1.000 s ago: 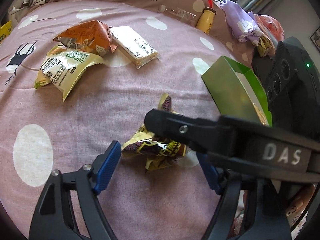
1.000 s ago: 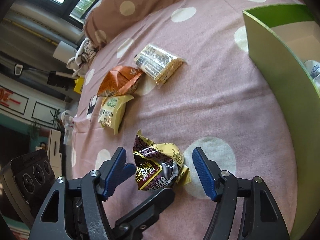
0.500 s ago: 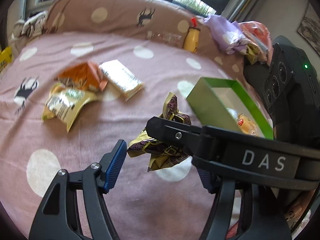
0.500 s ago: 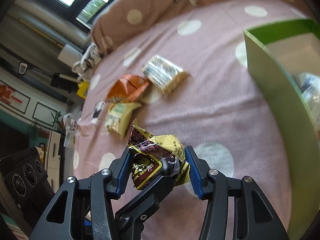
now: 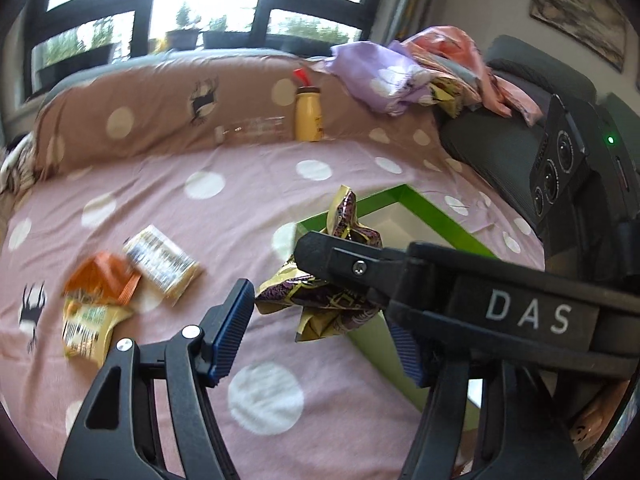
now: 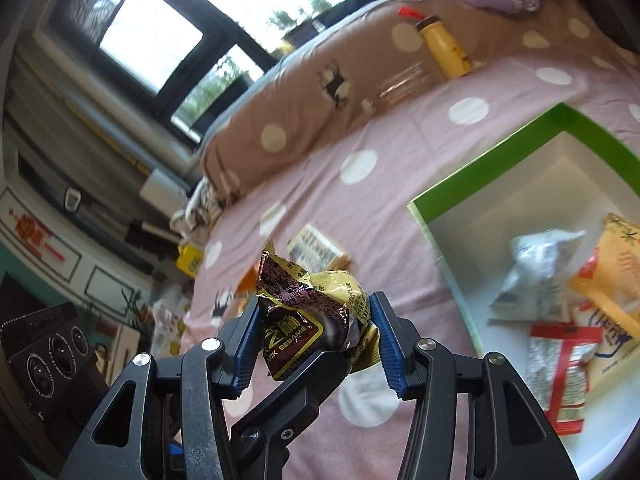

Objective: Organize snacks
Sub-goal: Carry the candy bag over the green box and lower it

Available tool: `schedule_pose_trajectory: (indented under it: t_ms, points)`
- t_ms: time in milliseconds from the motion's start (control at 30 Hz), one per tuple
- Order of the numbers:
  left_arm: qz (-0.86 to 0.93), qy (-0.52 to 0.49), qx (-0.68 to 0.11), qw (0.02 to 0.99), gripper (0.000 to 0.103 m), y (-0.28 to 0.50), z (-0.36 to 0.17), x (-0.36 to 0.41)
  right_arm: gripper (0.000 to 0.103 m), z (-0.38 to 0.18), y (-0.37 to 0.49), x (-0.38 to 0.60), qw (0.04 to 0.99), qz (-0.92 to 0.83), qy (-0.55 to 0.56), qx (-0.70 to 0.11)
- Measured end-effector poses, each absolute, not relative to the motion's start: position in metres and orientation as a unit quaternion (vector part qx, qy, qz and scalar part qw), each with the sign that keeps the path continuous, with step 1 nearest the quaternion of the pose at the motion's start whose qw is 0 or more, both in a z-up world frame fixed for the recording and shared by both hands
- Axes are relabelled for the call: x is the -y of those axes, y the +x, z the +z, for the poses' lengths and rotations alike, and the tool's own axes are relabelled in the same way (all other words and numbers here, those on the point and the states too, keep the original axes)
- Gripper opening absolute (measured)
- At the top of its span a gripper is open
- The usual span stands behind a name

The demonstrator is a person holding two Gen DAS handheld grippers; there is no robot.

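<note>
The right gripper (image 6: 316,334) clamps the black sesame snack packet (image 6: 310,304) near the green box's (image 6: 472,178) corner; the left gripper (image 5: 320,332) apparently gapes empty.

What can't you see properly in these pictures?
- Left wrist view: the orange packet and the yellow packet are blurred, so their print is unreadable.
- Right wrist view: the green box is cut off by the edge.
- The black sesame packet is partly hidden by the right gripper.
</note>
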State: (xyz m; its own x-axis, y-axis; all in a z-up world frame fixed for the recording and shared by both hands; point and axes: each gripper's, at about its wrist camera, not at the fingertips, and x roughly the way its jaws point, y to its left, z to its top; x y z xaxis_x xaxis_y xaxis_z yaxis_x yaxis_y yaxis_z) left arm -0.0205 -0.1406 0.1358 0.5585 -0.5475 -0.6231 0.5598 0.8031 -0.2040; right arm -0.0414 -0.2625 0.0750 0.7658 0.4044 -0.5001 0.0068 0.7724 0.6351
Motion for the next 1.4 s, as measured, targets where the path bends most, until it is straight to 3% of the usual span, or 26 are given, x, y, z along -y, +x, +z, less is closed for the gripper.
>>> schedule_pose_trajectory:
  t_ms: [267, 733, 867, 1400]
  points:
    - [-0.373, 0.045, -0.342, 0.861, 0.064, -0.016, 0.139, 0.200, 0.054, 0.072, -0.063, 0.330, 0.873, 0.054, 0.401, -0.273]
    - [-0.435, 0.032, -0.390, 0.811, 0.064, -0.007, 0.111, 0.264, 0.054, 0.040, -0.079, 0.390, 0.839, -0.045, 0.467, -0.277]
    - [-0.442, 0.028, -0.406, 0.799, 0.056, -0.006, 0.104, 0.270, 0.054, 0.037, -0.080, 0.397, 0.835, -0.070, 0.466, -0.283]
    - [-0.428, 0.018, -0.417, 0.801, 0.056, -0.006, 0.098, 0.261, 0.054, 0.030, -0.075, 0.397, 0.826, -0.106, 0.451, -0.323]
